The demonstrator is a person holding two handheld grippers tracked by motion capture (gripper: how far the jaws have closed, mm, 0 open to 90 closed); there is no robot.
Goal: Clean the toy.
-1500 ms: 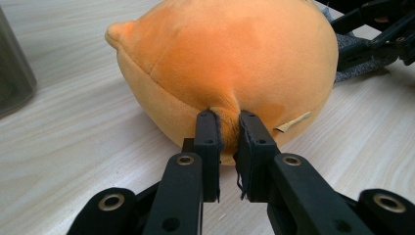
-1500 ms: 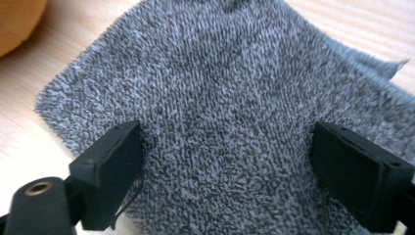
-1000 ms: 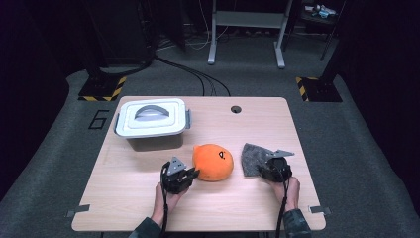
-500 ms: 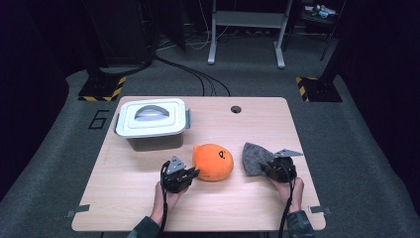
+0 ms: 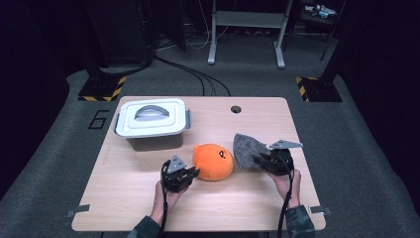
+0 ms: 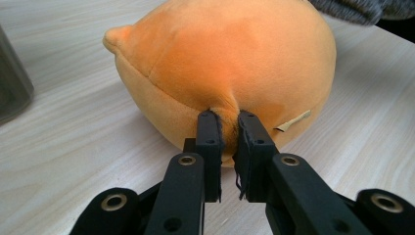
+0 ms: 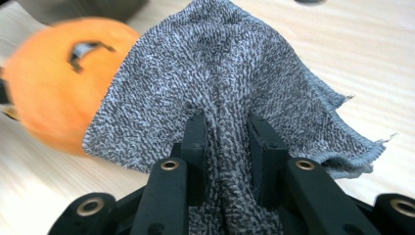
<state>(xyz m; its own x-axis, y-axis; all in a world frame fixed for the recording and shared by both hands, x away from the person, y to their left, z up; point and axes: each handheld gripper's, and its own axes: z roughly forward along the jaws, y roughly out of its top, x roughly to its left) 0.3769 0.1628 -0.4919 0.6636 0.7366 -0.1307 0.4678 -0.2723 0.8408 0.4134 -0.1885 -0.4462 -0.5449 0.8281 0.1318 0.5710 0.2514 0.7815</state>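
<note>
My left gripper (image 6: 227,125) pins the orange plush toy (image 5: 213,161) steady mid-worktop (image 5: 124,198) w/ a pinch of fabric, while right gripper (image 7: 229,132), clenched on grey cloth (image 7: 230,73), holds it beside, prob. for wiping.

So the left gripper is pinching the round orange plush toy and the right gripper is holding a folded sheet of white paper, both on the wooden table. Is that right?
Not quite. The right gripper holds a grey knitted cloth, not white paper; the right gripper view shows its weave bunched between the jaws. The rest stands: the left gripper pinches the round orange plush toy on the wooden table.
</note>
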